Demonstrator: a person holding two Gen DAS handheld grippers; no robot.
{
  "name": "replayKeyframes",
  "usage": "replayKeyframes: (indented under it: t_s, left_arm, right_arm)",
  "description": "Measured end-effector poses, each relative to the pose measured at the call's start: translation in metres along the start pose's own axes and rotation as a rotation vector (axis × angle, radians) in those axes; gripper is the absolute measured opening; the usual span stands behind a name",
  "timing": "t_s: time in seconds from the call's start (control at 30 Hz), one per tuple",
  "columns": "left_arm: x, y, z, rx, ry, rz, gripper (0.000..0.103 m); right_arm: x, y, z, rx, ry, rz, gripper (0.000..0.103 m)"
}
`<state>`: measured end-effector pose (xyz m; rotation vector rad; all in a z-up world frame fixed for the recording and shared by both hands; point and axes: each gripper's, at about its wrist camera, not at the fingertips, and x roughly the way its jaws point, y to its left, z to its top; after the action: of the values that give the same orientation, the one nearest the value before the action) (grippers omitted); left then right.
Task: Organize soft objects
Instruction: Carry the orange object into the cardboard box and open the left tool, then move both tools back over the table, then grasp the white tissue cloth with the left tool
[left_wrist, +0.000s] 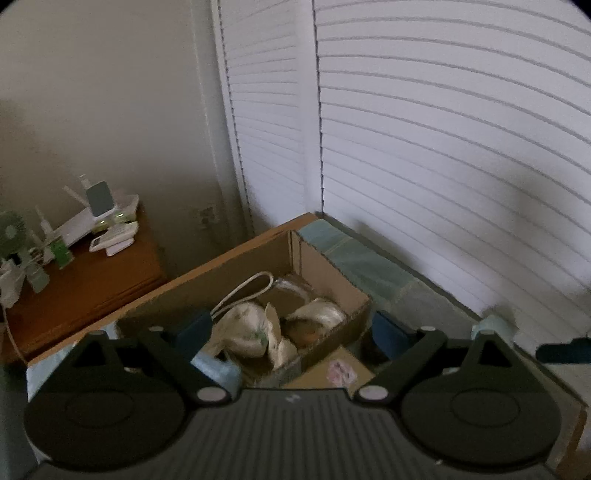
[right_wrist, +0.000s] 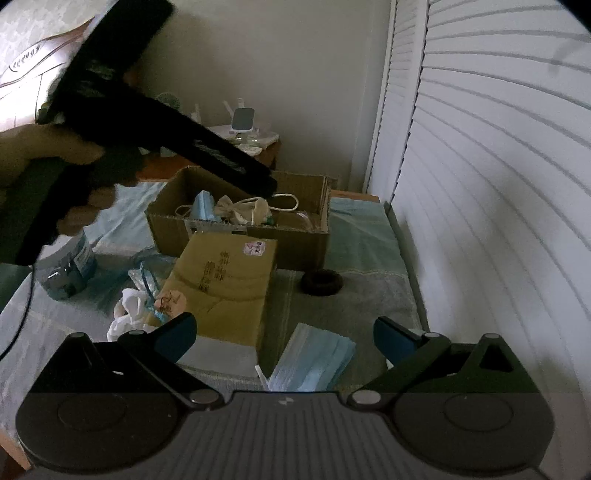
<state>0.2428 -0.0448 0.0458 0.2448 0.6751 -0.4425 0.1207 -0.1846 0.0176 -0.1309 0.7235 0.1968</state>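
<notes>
An open cardboard box (right_wrist: 236, 236) at frame centre holds a blue mask bundle (right_wrist: 205, 206) and cream fabric bags (right_wrist: 240, 210); a stack of blue face masks (right_wrist: 314, 365) lies flat at lower centre.

Bed (right_wrist: 369, 258): cardboard box (right_wrist: 288, 243), mask stack (right_wrist: 317, 362), black ring (right_wrist: 320, 282).

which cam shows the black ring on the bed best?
Right wrist view: the black ring lies in full sight on the bedcover, right of the flat cardboard box. Left wrist view shows at most a dark blur behind its right finger.
</notes>
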Motion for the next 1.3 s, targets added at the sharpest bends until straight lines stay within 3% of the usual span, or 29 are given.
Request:
replayKeyframes:
  t_s: [0.43,0.7,0.87,0.97,1.2,1.3]
  left_arm:
    - [-0.067,0.0,-0.082,-0.119,-0.012,0.048,0.098]
    - [-0.061,-0.02,-0.139,-0.103,0.023,0.122,0.098]
    - [-0.053,-0.028,-0.16,-0.123,0.037,0.128,0.097]
    - [-0.051,-0.031,-0.167,-0.123,0.024,0.156,0.094]
    - [-0.044,-0.035,-0.173,-0.148,0.023,0.179,0.069]
    - [-0.043,-0.034,-0.173,-0.164,0.02,0.176,0.067]
  right_arm:
    - [-0.009,-0.004,-0.026,0.004,0.024,-0.008,0.103]
    - [-0.003,-0.005,-0.045,-0.006,0.048,-0.011,0.103]
    - [0.008,-0.011,-0.059,0.004,0.089,-0.014,0.103]
    - [0.016,-0.014,-0.065,0.014,0.111,-0.012,0.103]
    - [0.028,-0.013,-0.075,0.016,0.138,0.003,0.103]
    - [0.032,-0.013,-0.078,0.014,0.154,0.004,0.103]
